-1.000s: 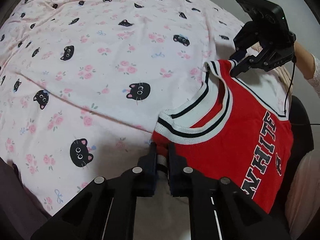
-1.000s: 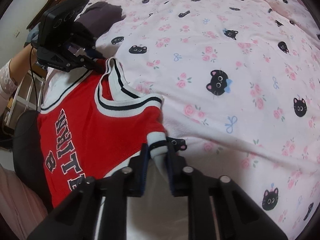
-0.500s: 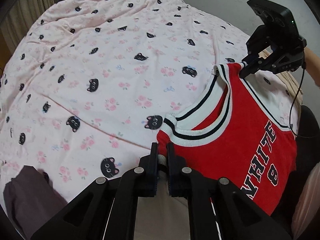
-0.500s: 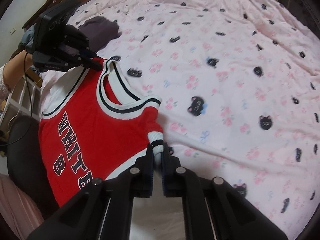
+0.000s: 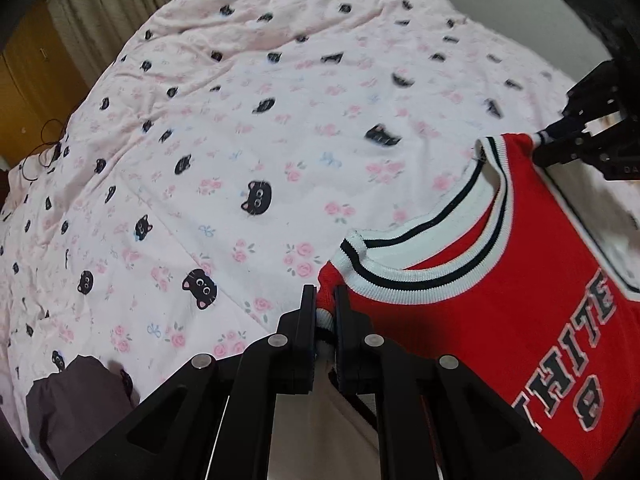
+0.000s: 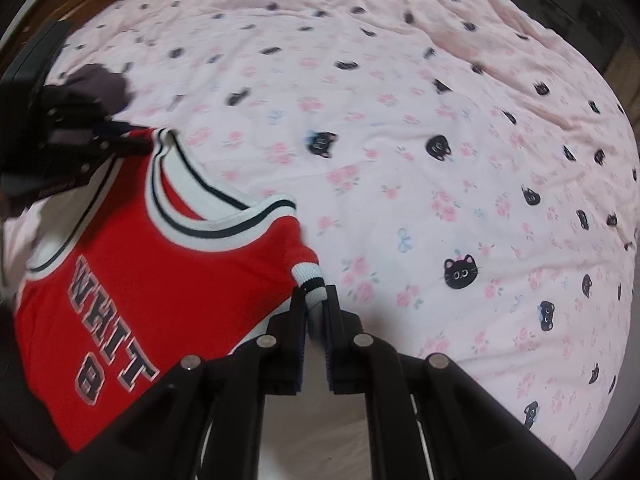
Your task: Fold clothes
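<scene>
A red sleeveless jersey (image 5: pixel 500 312) with white and black trim and the lettering "WHITE 8" hangs stretched between my two grippers above the bed. My left gripper (image 5: pixel 325 300) is shut on one shoulder strap of the jersey. My right gripper (image 6: pixel 315 298) is shut on the other shoulder strap; it also shows in the left wrist view (image 5: pixel 538 146) at the right edge. The jersey (image 6: pixel 132 280) hangs down off the near side of the bed. The left gripper shows in the right wrist view (image 6: pixel 146 144) at the left edge.
The bed is covered by a pink quilt (image 5: pixel 260 140) printed with black cat faces and roses. A dark grey garment (image 5: pixel 76 400) lies on the quilt near its edge, also in the right wrist view (image 6: pixel 100 84). Curtains and a wooden door (image 5: pixel 36 64) stand beyond the bed.
Both grippers have risen and pulled back with the jersey held taut, so more of the bed shows. The dark garment has come into the left wrist view.
</scene>
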Motion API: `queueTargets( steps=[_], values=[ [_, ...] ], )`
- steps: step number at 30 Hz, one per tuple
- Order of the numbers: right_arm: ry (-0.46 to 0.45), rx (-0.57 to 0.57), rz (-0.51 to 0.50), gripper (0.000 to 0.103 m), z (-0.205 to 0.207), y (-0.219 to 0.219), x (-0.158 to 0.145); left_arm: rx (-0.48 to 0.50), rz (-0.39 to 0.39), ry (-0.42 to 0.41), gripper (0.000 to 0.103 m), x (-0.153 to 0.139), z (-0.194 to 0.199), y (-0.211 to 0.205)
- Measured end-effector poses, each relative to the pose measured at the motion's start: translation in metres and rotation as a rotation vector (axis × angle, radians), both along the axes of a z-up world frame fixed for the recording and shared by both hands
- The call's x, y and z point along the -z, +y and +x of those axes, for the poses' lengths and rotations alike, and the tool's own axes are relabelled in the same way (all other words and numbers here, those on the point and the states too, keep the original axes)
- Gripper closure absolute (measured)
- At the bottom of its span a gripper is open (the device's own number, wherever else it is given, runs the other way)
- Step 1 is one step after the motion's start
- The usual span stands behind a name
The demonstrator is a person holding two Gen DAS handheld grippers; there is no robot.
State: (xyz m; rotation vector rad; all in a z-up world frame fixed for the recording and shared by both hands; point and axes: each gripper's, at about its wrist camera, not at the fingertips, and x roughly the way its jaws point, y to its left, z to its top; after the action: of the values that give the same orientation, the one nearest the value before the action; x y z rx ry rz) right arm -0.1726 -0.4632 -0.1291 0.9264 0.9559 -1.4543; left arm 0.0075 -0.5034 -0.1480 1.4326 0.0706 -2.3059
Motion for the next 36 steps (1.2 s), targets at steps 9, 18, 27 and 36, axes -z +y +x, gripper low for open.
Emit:
queueTargets(
  steps=[9, 18, 27, 36],
  values=[
    [0.172, 0.168, 0.038, 0.069, -0.021, -0.005, 0.040, -0.153, -0.142, 0.050, 0.046, 0.014, 0.020, -0.007],
    [0.136, 0.259, -0.126, 0.054, -0.035, 0.062, -0.006, -0.294, -0.300, 0.246, 0.045, -0.055, 0.090, -0.005],
    [0.017, 0.273, -0.188, 0.053, 0.007, 0.154, -0.032, -0.418, -0.036, 0.366, 0.045, -0.067, 0.190, 0.035],
    [-0.180, 0.193, -0.211, 0.052, 0.080, 0.263, -0.019, -0.394, 0.156, 0.372, 0.045, -0.027, 0.265, 0.133]
  ],
)
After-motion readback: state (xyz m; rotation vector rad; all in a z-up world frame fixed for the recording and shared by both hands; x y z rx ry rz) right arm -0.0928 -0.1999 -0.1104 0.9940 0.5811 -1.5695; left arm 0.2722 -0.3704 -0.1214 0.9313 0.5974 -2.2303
